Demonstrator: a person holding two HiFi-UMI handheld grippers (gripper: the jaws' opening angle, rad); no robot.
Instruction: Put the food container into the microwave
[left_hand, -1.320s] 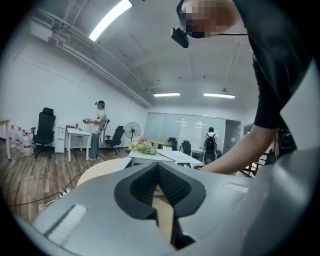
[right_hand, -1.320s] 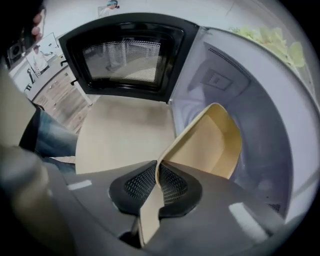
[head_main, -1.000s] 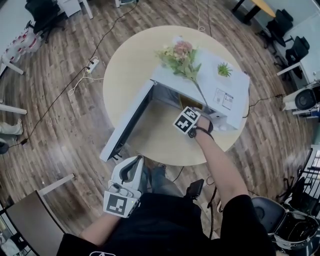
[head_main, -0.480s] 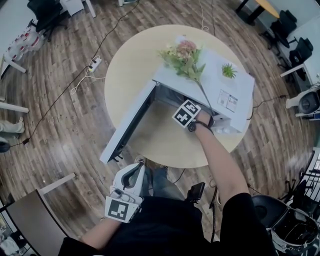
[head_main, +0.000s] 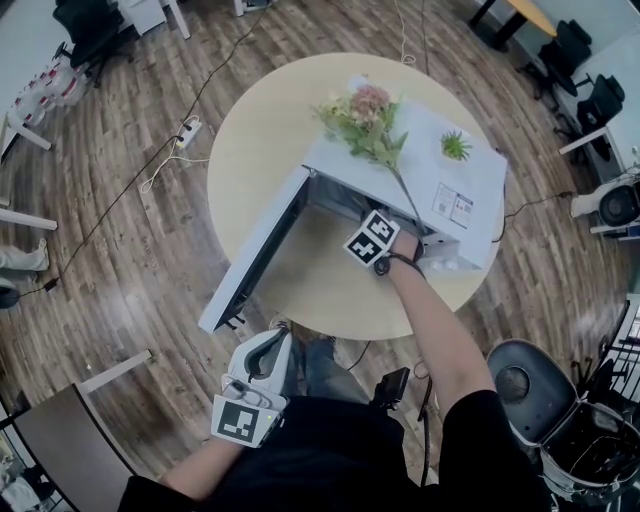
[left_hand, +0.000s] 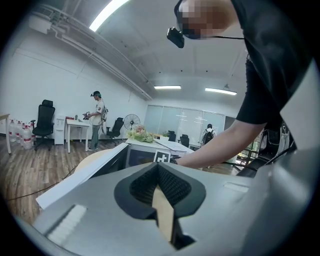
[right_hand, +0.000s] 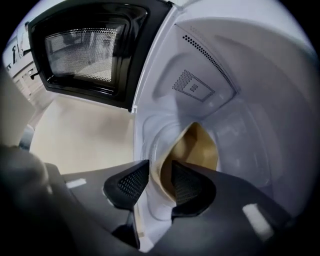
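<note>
The white microwave (head_main: 440, 190) stands on the round table (head_main: 260, 130) with its door (head_main: 255, 250) swung wide open to the left. My right gripper (head_main: 372, 240) reaches into the cavity, where the top hides its jaws in the head view. In the right gripper view, my right gripper (right_hand: 159, 175) is shut on the white wall of the food container (right_hand: 195, 145). The container has a tan inside and sits low in the white cavity (right_hand: 240, 100). My left gripper (head_main: 262, 355) hangs shut and empty near my body, off the table's near edge.
A bunch of flowers (head_main: 362, 115) and a small green plant (head_main: 455, 145) stand on the microwave's top. The door's dark inner window (right_hand: 85, 50) is to the left of the cavity. A power strip (head_main: 185, 128) and cables lie on the floor. A dark bin (head_main: 530, 385) is at lower right.
My right gripper pushed a little deeper into the microwave, then drew back slightly, still holding the container. The left gripper has barely moved. The dark bin has come into view.
</note>
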